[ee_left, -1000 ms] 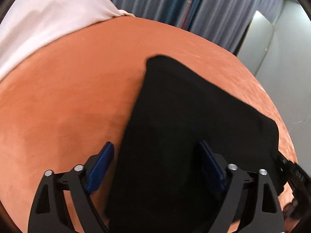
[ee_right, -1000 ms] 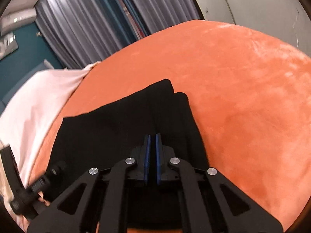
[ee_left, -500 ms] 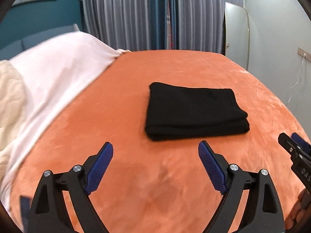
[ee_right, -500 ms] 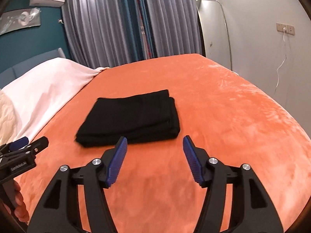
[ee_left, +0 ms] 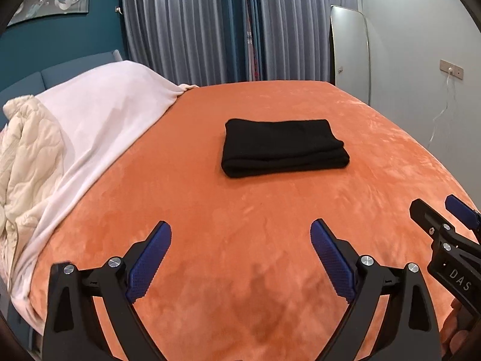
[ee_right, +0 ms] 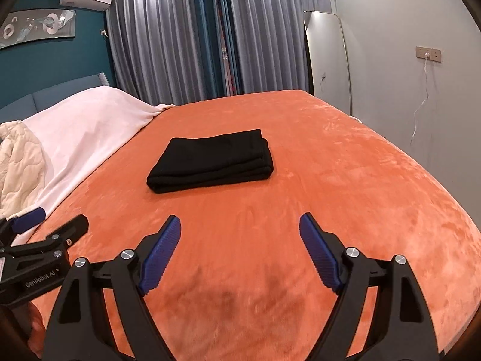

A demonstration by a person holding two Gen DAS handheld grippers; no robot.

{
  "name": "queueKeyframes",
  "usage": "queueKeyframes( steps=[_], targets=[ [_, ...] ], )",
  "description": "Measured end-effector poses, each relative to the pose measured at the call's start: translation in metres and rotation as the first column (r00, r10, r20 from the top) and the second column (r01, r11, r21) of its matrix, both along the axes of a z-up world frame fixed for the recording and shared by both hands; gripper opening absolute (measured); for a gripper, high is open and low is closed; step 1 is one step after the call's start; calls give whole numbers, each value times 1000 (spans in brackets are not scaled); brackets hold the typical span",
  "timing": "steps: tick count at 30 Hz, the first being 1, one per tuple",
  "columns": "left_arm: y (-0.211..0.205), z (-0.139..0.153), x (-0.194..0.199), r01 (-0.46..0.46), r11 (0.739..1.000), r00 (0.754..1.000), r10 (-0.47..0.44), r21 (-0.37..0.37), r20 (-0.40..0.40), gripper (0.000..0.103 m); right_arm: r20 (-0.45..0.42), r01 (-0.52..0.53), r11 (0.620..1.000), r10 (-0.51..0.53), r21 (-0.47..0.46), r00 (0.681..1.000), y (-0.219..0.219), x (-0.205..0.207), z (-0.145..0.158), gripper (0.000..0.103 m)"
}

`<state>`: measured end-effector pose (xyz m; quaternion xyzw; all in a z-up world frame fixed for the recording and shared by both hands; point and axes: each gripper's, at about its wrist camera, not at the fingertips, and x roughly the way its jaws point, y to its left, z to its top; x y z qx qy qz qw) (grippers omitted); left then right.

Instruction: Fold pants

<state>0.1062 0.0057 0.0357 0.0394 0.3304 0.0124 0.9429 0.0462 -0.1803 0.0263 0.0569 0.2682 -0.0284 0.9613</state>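
Observation:
The black pants [ee_left: 282,147] lie folded into a compact rectangle in the middle of the orange bed cover [ee_left: 240,255]; they also show in the right wrist view [ee_right: 213,161]. My left gripper [ee_left: 240,234] is open and empty, held well back from the pants near the bed's front edge. My right gripper [ee_right: 240,228] is open and empty too, also back from the pants. The right gripper shows at the right edge of the left wrist view [ee_left: 439,210]. The left gripper shows at the left edge of the right wrist view [ee_right: 51,219].
A white sheet [ee_left: 99,114] and a cream quilt [ee_left: 27,156] are heaped at the left of the bed. Grey curtains [ee_left: 210,30] hang behind. A standing mirror [ee_left: 350,54] leans on the right wall, with a socket and cable [ee_right: 427,57].
Both grippers have pulled back from the pants toward the bed's front edge. The right gripper, shut a second ago, has opened. The folded pants stay in place.

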Motion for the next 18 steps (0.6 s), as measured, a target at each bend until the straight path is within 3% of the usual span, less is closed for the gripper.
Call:
queueKeyframes(
  steps=[18],
  targets=[
    [11,-13,-10,-30,1000,998,30,-5,-49,92,-17,-19,1000,19,6,1000,16,-13,-7,84]
  ],
)
